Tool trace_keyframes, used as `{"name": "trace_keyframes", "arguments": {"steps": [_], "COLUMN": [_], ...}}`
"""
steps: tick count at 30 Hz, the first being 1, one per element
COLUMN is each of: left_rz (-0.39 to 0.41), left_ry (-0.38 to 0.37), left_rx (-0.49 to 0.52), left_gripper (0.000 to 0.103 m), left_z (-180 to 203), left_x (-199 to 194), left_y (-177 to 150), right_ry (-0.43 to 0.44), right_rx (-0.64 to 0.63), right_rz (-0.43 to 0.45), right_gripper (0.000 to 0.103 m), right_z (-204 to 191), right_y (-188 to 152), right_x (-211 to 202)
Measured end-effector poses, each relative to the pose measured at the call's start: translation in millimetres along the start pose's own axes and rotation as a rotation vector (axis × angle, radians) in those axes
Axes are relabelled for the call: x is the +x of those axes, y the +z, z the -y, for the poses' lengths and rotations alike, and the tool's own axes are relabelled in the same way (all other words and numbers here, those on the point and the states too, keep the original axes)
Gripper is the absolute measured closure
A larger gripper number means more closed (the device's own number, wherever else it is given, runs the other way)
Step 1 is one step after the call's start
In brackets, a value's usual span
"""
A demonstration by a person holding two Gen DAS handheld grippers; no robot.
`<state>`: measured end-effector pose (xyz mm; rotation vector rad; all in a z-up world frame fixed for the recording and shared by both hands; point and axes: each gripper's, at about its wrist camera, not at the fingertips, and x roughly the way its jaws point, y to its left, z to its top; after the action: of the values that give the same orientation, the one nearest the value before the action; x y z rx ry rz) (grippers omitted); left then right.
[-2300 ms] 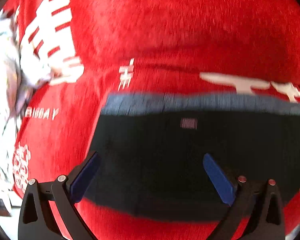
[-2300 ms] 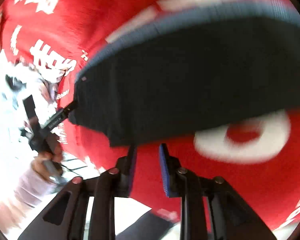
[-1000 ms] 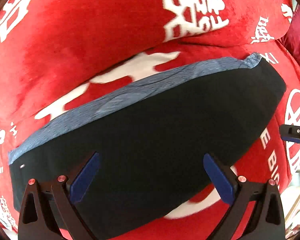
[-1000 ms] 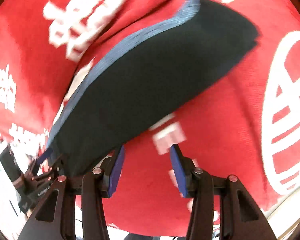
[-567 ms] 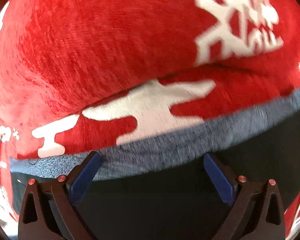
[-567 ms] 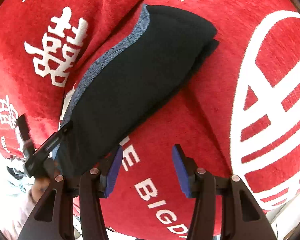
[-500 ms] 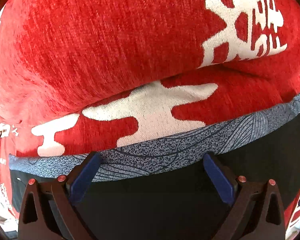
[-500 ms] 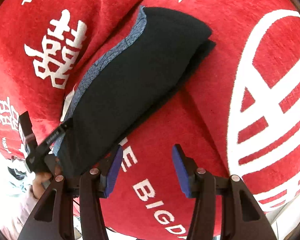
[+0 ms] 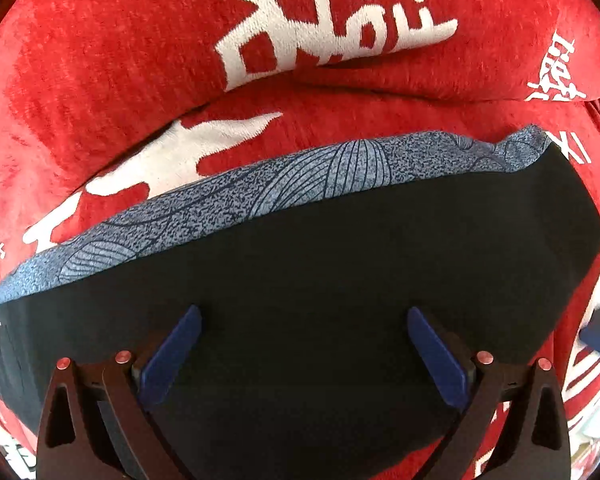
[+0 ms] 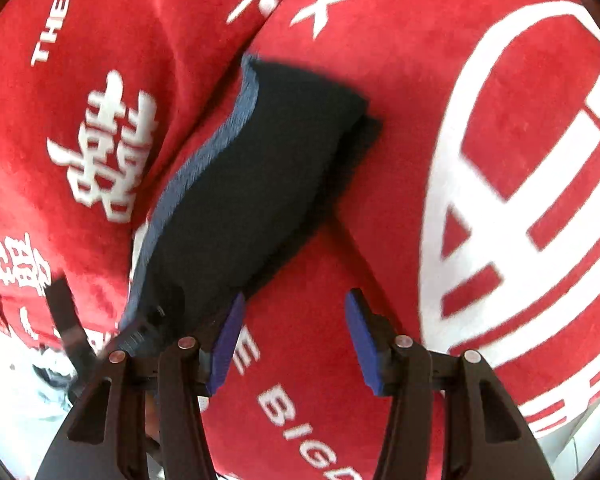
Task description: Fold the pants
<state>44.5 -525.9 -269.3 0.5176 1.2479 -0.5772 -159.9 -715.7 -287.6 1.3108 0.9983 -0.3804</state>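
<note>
We note both tongs released: left gripper (image 9: 304, 344) and right gripper (image 10: 294, 330) backed off the pants (image 9: 340, 280); fold looks finished.

you're looking at a red plush cover (image 9: 100, 80) with white woven print, filling most of both views. in the left wrist view, a big white chinese character (image 9: 332, 12) sits on the raised back cushion (image 9: 500, 40), above a crease where it meets the seat. a white patch (image 9: 172, 152) lies on the seat just below that crease. in the right wrist view, a large white circle emblem (image 10: 520, 200) spreads across the right side, white latin lettering (image 10: 300, 420) runs along the bottom, and another white character (image 10: 108, 148) shows at left. pale, blurred clutter (image 10: 16, 392) sits at the lower left edge, too smeared to identify.
</note>
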Motion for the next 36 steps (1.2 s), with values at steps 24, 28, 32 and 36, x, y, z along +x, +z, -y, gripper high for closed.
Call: {"name": "trace_keyframes", "arguments": {"steps": [24,28,32,36], "left_rz": [-0.001,0.0,0.001,0.012], "left_ry": [-0.005,-0.009,-0.01,-0.007], "left_rx": [-0.01,-0.006,-0.006,-0.008], "left_gripper": [0.0,0.0,0.0,0.0], "left_z": [-1.4,-2.3,-1.6,-1.8], "left_x": [1.6,1.8,0.2,1.1], "left_y": [-0.7,-0.3,-1.2,-1.5], "right_ry": [0.186,0.234,0.247,0.245], "right_rx": [0.143,0.177,0.168,0.142], "right_rz": [-0.003,-0.009,0.0,0.014], "right_gripper": [0.073,0.069,0.055,0.055], "right_z": [37.7,40.2,38.2,36.9], "right_y": [27.1,23.2,24.8,29.8], "right_x": [19.3,31.5,41.2,48.6]}}
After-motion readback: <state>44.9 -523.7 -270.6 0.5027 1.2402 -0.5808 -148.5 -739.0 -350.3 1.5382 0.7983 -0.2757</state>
